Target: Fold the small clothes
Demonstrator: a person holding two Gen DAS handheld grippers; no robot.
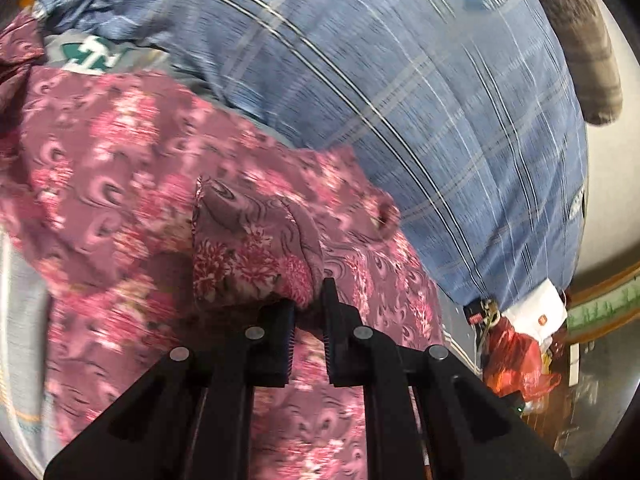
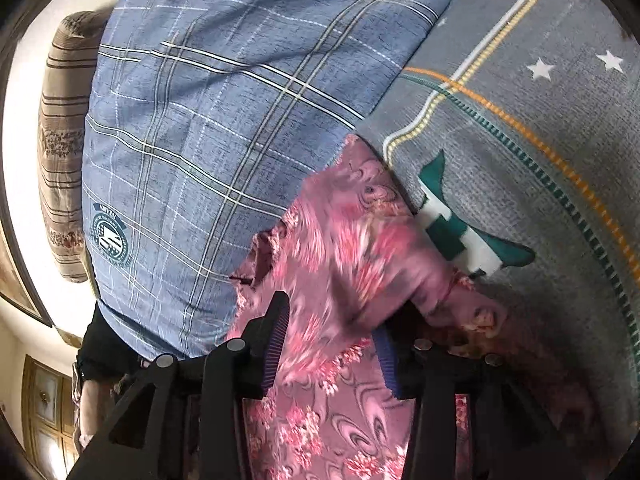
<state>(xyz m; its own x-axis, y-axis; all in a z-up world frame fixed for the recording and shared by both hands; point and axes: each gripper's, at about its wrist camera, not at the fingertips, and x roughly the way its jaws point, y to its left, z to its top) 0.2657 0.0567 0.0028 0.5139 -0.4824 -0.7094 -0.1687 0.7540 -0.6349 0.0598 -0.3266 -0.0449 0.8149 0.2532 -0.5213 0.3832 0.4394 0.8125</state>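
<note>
A pink floral garment (image 1: 120, 160) lies crumpled on a bed. In the left wrist view, my left gripper (image 1: 310, 296) is shut on a bunched fold (image 1: 248, 248) of it, lifted above the rest of the cloth. In the right wrist view, the same garment (image 2: 352, 240) runs up between the fingers of my right gripper (image 2: 330, 316), which stand fairly wide apart. A thick bunch of cloth fills the gap and touches both ribbed pads (image 2: 276, 340). The cloth beyond the fingers is blurred.
A blue plaid quilt (image 1: 440, 100) (image 2: 220, 100) lies beside the garment. Under both is a grey sheet (image 2: 540, 140) with stars and green lettering. A brown striped pillow (image 2: 64, 140) sits by the wall. A red plastic bag (image 1: 516, 360) and a white box (image 1: 536, 316) lie past the bed's edge.
</note>
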